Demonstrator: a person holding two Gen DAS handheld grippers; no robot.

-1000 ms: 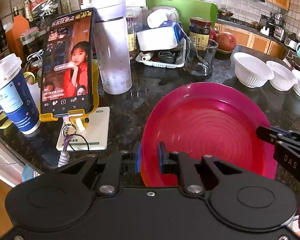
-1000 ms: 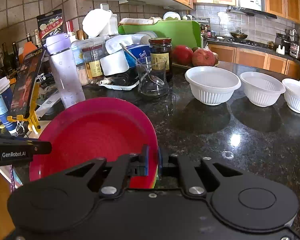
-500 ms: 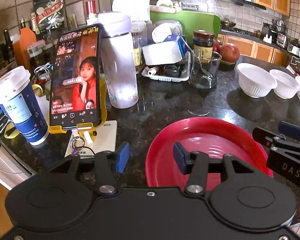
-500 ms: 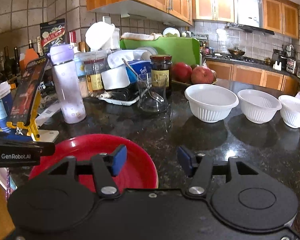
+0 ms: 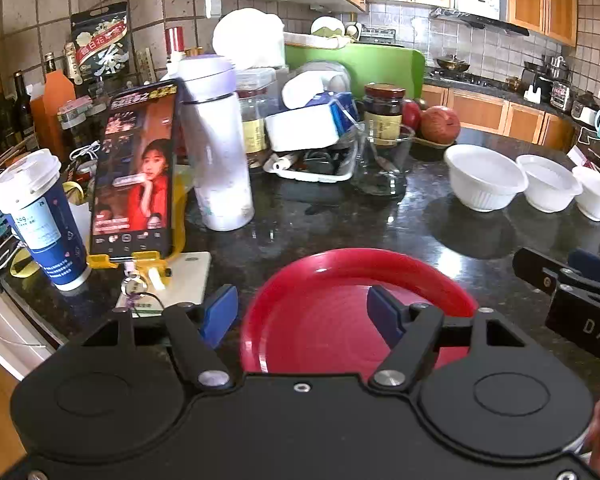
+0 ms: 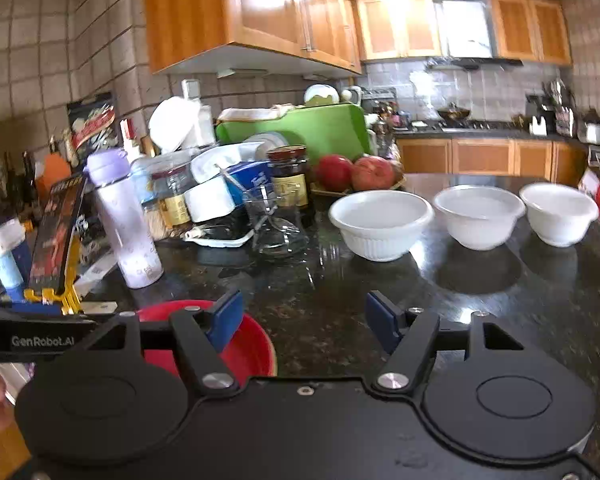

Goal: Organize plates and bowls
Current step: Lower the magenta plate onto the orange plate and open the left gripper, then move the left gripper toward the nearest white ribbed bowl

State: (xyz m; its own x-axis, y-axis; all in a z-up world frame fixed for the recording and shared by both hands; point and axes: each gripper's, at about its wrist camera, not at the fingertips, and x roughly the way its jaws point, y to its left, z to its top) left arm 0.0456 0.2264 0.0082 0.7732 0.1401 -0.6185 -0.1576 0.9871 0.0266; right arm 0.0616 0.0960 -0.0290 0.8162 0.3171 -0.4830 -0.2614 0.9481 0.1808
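Note:
A red plate (image 5: 332, 312) lies flat on the black counter near its front edge; it also shows low left in the right wrist view (image 6: 244, 350). My left gripper (image 5: 302, 314) is open and empty just above the plate's near rim. My right gripper (image 6: 304, 322) is open and empty, above the counter to the right of the plate. Three white bowls stand in a row at the right: the nearest (image 6: 380, 224), the middle (image 6: 480, 216) and the far one (image 6: 560, 214). They also show in the left wrist view (image 5: 484, 182).
A phone on a yellow stand (image 5: 136, 176), a blue paper cup (image 5: 40, 220) and a lilac bottle (image 5: 220, 152) stand at the left. A glass cup (image 6: 274, 224), a jar (image 6: 288, 176), boxes, red fruit (image 6: 356, 172) and a green board (image 6: 312, 128) crowd the back.
Both grippers were shut on the tilted red plate; it came down flat on the counter, both opened and let go, then drew back and up. The right one has turned toward the bowls.

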